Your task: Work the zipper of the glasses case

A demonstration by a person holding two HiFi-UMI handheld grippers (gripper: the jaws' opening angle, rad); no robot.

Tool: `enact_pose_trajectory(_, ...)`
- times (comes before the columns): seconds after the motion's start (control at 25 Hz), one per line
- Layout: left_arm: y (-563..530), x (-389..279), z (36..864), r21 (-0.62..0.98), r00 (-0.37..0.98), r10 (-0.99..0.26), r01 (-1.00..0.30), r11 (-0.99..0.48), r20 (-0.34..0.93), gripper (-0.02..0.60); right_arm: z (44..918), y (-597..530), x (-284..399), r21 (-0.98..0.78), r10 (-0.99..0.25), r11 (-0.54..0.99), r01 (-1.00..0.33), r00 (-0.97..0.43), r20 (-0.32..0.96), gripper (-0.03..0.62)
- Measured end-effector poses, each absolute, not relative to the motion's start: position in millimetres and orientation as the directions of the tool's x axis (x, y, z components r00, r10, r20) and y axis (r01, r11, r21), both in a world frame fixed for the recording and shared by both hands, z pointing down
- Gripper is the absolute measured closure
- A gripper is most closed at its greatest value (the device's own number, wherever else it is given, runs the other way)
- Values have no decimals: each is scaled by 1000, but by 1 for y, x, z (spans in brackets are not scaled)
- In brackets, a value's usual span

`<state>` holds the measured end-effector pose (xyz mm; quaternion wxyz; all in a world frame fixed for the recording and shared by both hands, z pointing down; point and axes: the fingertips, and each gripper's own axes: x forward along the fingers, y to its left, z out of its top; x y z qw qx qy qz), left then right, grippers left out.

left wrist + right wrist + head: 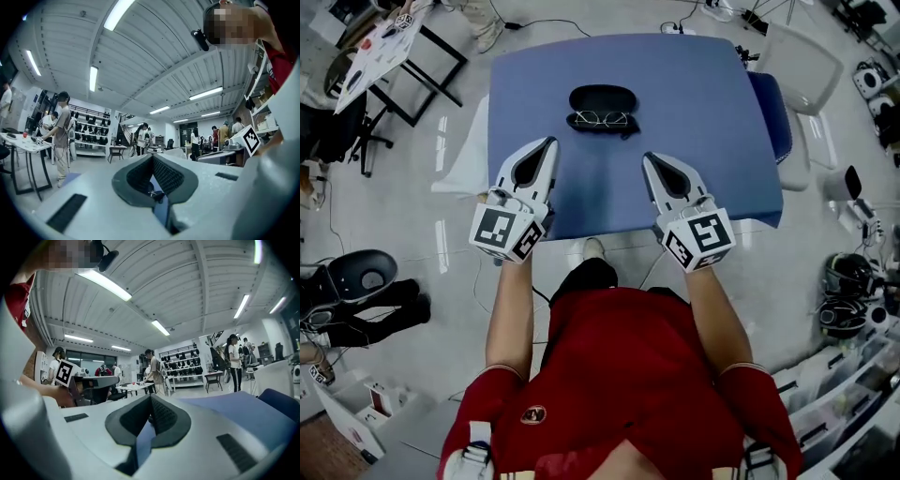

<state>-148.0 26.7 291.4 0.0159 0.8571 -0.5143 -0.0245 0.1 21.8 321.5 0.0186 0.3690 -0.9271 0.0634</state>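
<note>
Fingers (pixel 166 176) together, left gripper (pixel 549 143), right gripper (pixel 648 159), glasses case (pixel 602 97)

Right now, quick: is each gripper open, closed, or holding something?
Left gripper: closed, holding nothing.
Right gripper: closed, holding nothing.

Left gripper (pixel 152 156): fingers (pixel 174 177) shut together at the tips, nothing clamped.
Glasses case (pixel 156 194): small and dark, seen through the gap below the gripper's fingertips, on the blue surface (pixel 162 210).
Standing person (pixel 61 136): far left of the gripper, beside a table (pixel 21 140).
Marker cube (pixel 251 139): right of the gripper.
Ceiling lights (pixel 118 13): above the gripper.
</note>
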Motion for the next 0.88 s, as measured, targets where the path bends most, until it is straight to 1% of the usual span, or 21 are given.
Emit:
enact_pose_trajectory(0.4,-58,-177,314,19,581,-814,-814,-580,25,574,343,-42,-38,-97,-750,641,-762,-648,132,594)
enact_pose_trajectory(0.6,-94,-185,324,-11,605,-794,-795,-607,60,574,356,-60,-52,-90,-760,623,-777,-629,165,594)
enact_pose_trajectory(0.88,-137,-171,350,-105,627,-757,-753,-649,183,574,370,-81,-51,-97,-757,616,-782,-622,199,594)
